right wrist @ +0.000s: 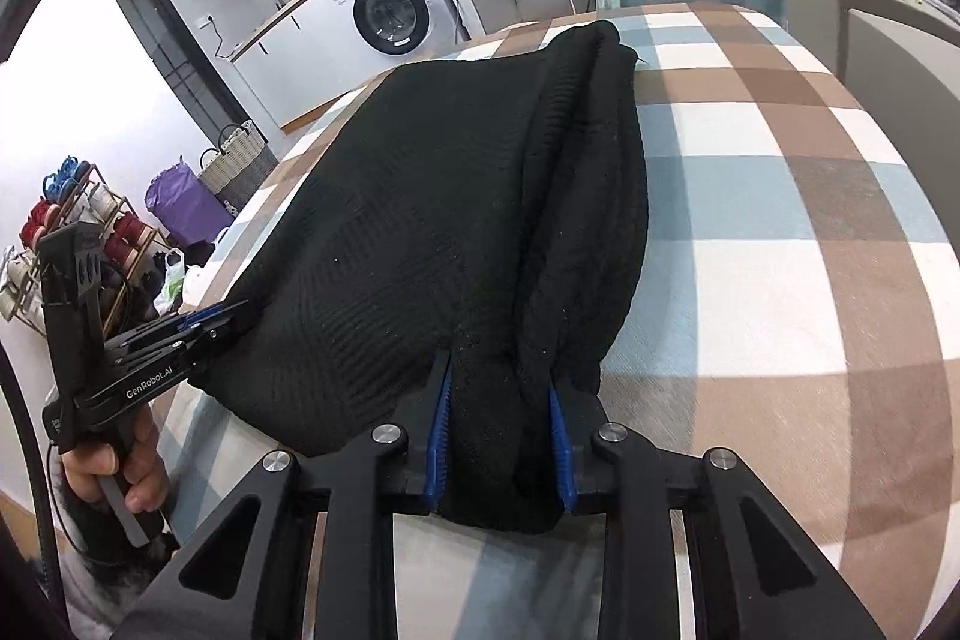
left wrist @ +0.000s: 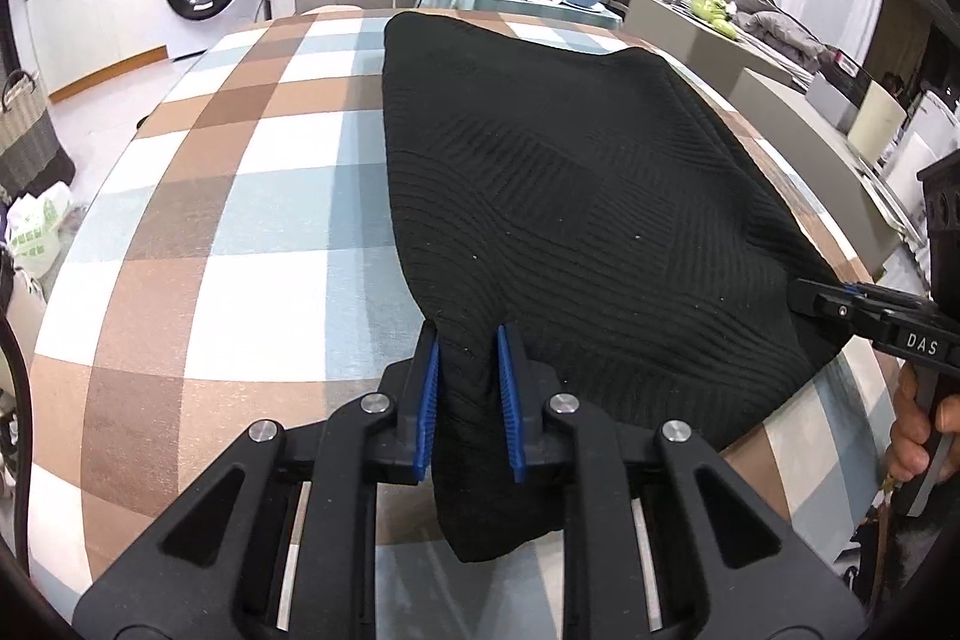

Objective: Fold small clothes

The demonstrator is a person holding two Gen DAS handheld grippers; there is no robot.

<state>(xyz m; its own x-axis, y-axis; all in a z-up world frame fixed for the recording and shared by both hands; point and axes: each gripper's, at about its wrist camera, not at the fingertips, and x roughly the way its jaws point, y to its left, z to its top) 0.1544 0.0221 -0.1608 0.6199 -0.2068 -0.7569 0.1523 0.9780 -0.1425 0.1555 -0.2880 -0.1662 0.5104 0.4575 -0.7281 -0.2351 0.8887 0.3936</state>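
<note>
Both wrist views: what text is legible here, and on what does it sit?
"DAS": on the black right gripper, seen from the left wrist.
"GenRobot.AI": on the black left gripper, seen from the right wrist.
White front-loading washing machine: panel labels too small to read.

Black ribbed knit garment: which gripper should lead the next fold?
Probably right. The right gripper clamps the bunched, doubled edge of the black ribbed knit garment; the left gripper pins the flatter corner, a steady anchor.

Matte black left gripper (left wrist: 468,403) and right gripper (right wrist: 500,439), ribbed blue finger pads (left wrist: 427,403), round silver screws (left wrist: 377,403), white lettering on the side, bare-skinned hand (right wrist: 117,466) on the grip
</note>
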